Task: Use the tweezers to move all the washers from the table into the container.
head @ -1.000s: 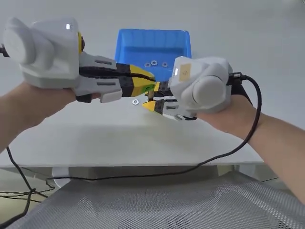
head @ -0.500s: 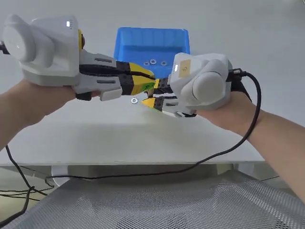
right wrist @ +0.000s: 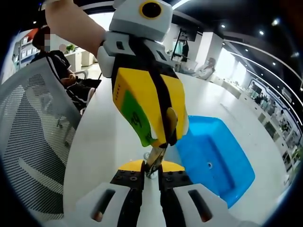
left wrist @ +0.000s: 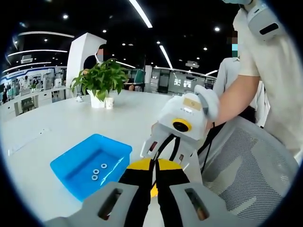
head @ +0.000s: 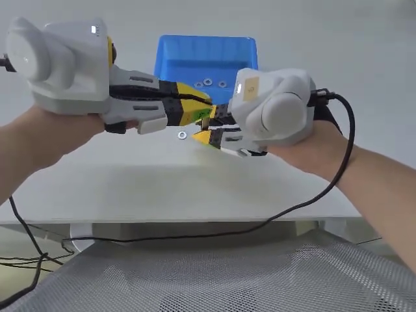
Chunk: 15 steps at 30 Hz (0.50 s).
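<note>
In container point(head: 169, 62): three washers point(head: 207, 82); on table point(head: 162, 185): one washer point(head: 182, 135).

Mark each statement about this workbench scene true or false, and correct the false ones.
1. The blue plastic container holds three metal washers. True.
2. Every washer is already in the container. False: a loose washer lies on the white table.
3. The container sits nearer the person than the grippers. False: it lies beyond the left gripper and the right gripper.
4. The left gripper holds thin metal tweezers. True.
5. The grippers work at opposite ends of the table. False: their jaw tips nearly meet.
</note>
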### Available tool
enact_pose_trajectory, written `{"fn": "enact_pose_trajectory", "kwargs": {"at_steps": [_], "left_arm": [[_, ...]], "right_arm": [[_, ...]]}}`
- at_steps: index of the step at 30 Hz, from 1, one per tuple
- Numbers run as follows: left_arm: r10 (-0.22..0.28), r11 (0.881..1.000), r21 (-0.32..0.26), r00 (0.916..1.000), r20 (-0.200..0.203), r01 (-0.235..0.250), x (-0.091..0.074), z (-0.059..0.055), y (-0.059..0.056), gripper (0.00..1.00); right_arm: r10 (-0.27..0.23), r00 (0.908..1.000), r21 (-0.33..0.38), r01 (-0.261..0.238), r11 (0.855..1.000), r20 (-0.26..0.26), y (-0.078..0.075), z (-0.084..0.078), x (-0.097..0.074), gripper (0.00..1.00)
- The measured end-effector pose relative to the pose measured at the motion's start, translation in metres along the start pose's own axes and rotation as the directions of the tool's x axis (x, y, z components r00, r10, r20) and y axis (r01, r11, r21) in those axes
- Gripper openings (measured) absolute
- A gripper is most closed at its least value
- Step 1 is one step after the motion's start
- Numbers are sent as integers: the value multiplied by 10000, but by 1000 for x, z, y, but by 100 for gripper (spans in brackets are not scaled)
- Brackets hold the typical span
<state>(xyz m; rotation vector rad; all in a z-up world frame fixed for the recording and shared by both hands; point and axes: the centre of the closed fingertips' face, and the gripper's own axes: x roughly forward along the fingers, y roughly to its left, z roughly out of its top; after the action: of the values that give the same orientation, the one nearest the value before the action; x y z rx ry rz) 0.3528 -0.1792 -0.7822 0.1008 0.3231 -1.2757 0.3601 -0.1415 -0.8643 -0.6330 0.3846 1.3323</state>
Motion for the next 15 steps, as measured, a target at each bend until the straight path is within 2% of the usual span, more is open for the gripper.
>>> {"fn": "enact_pose_trajectory", "kwargs": {"at_steps": [15], "left_arm": [[6,9999,113,10000,-96,-5,0,0,1,4]], "right_arm": [[54,10000,-10,-54,10000,-41,-1,0,-5,10]]}}
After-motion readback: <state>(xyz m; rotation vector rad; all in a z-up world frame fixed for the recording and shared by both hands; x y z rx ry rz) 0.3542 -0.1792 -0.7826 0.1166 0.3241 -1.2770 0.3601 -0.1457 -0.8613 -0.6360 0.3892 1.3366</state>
